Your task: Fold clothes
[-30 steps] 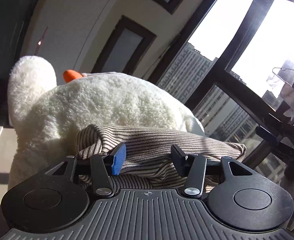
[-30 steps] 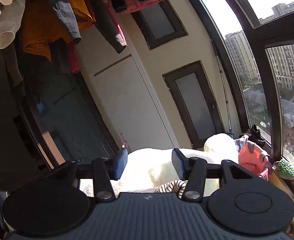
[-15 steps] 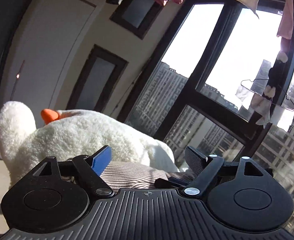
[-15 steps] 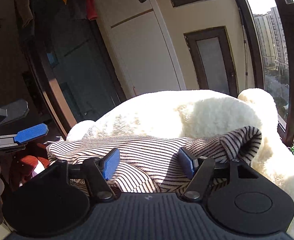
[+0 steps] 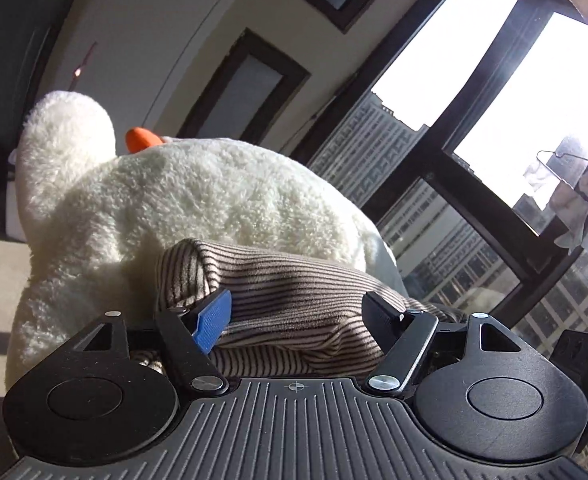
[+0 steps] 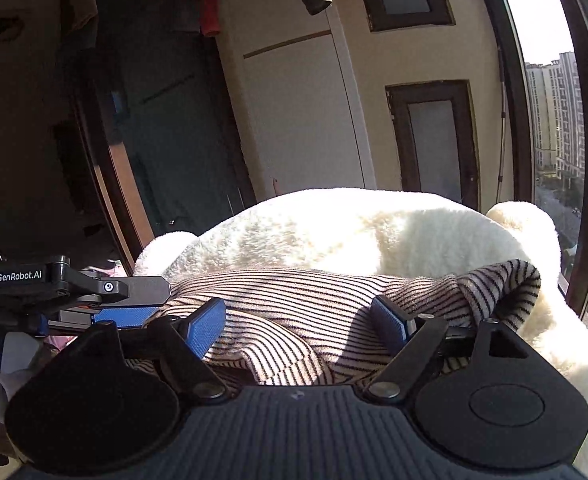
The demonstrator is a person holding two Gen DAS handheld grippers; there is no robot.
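A folded beige garment with thin dark stripes (image 5: 294,276) lies on top of a big white plush toy (image 5: 194,200). My left gripper (image 5: 296,306) reaches over its near fold, jaws wide and closing, with the cloth bulging between them; the pads do not clearly press it. In the right wrist view the same garment (image 6: 294,292) lies under and between the fingers of my right gripper (image 6: 298,312), whose jaws are opening with no grip on the cloth. The left gripper (image 6: 134,302) shows there at the garment's left end.
The plush toy (image 6: 354,224) has an orange beak (image 5: 142,138) and fills the space behind the garment. Tall dark-framed windows (image 5: 446,168) stand to the right. Clothes hang overhead (image 6: 206,0), and a hanger with small items (image 5: 570,204) hangs by the glass.
The left gripper's jaws widened off the striped cloth, the gripper lifted briefly, then came back down to the fold. The right gripper dropped from above the toy onto the garment and its jaws spread.
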